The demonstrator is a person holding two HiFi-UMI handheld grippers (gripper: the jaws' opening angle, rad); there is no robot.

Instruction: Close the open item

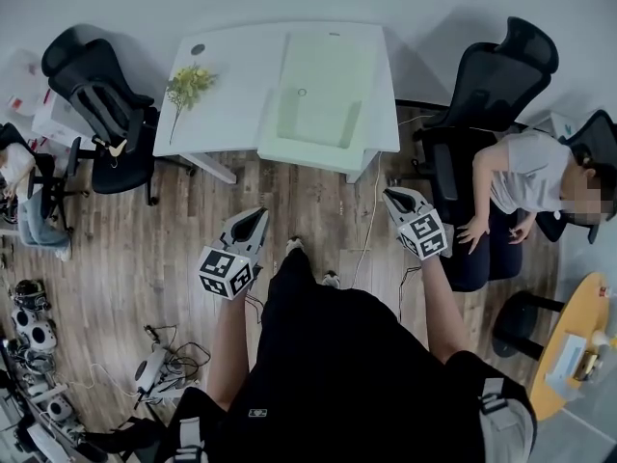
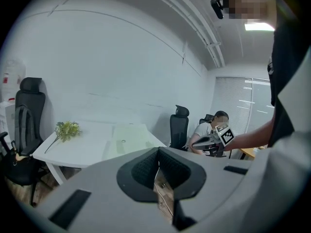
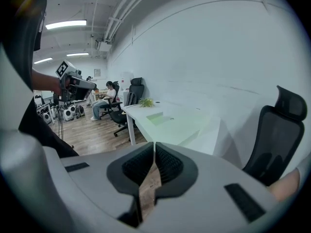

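Note:
A pale green flat case (image 1: 320, 93) lies open on the white table (image 1: 227, 61), its two halves spread out. It also shows in the left gripper view (image 2: 127, 139) and the right gripper view (image 3: 167, 120). Both grippers hang over the wooden floor, short of the table's near edge and apart from the case. My left gripper (image 1: 257, 216) (image 2: 158, 160) is shut with nothing between its pads. My right gripper (image 1: 392, 197) (image 3: 154, 152) is also shut and empty. Each one sees the other: the right gripper (image 2: 214, 141) and the left gripper (image 3: 73, 81).
A sprig of yellow-green flowers (image 1: 190, 83) lies on the table's left part. Black office chairs stand at the left (image 1: 106, 104) and the right (image 1: 492, 85). A seated person (image 1: 525, 177) is at the right. Floor gear and cables (image 1: 159, 369) lie at the lower left, with a yellow round table (image 1: 578, 340) at the lower right.

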